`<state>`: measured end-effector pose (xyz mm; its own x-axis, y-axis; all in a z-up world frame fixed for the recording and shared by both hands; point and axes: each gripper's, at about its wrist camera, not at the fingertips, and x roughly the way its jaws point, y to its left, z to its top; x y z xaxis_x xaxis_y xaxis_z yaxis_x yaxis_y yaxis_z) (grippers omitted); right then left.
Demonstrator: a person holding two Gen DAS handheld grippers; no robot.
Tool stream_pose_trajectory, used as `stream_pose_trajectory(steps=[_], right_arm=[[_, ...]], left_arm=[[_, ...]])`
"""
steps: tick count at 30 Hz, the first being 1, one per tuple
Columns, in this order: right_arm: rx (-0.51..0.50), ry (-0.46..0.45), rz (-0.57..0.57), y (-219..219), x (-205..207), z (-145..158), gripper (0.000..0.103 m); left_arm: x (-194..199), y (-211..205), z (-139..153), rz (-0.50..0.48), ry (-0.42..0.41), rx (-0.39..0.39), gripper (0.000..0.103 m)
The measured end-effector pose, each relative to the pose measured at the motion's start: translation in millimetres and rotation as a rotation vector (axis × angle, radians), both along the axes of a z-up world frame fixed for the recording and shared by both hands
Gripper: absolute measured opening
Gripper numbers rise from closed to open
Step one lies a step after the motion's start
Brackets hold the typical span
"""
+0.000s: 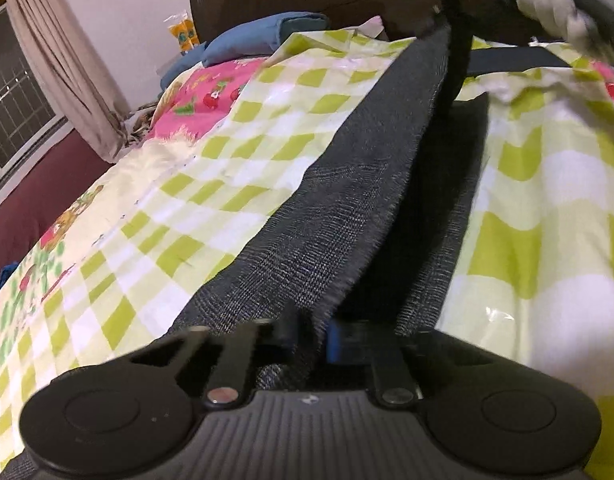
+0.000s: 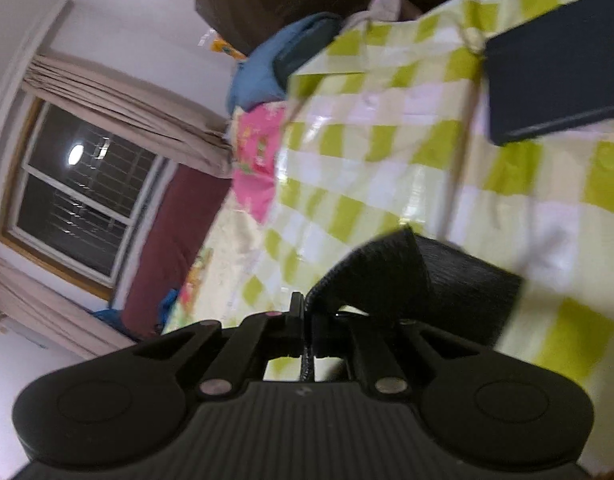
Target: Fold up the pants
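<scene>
We held the left gripper [image 1: 313, 330] with its fingers clamped on an edge of the dark grey woven pants [image 1: 347, 184], stretched over the bed's green-and-white checked plastic sheet [image 1: 267, 120]. Our right gripper [image 2: 305, 320] pinched another part of the fabric, lifted above the sheet.

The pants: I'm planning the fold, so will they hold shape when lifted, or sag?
Likely floppy: the pants hang in a long drape from the left gripper. The weave looks coarse, so probably not slippery. At the right gripper the cloth curls over.
</scene>
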<state>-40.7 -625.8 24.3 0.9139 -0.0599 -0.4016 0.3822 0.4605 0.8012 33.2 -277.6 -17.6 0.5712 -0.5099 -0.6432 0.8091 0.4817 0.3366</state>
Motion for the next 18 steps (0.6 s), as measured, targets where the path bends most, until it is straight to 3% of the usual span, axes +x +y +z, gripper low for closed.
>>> stream_pose_trajectory(steps=[4,8,11,15,18], right_arm=[[0.031,0.058,-0.031,-9,-15,-31,0.005],[-0.025,0.167,-0.029,-7,-17,-52,0.009],[0.015,0.139,-0.031,-12,-18,-61,0.015],[0.043,0.101,-0.046,-20,-9,-61,0.015],[-0.054,0.079,-0.032,-16,0,-44,0.013]], left_arm=[[-6,-4,-10,-0.030,-0.001,0.045,0.027],[-9,-8,-21,-0.046,0.016,0.080,0.027],[-8,-8,-24,-0.050,0.027,0.088,0.027],[-8,-9,-24,-0.044,0.033,0.084,0.027],[-8,-8,-25,-0.046,0.031,0.082,0.027]])
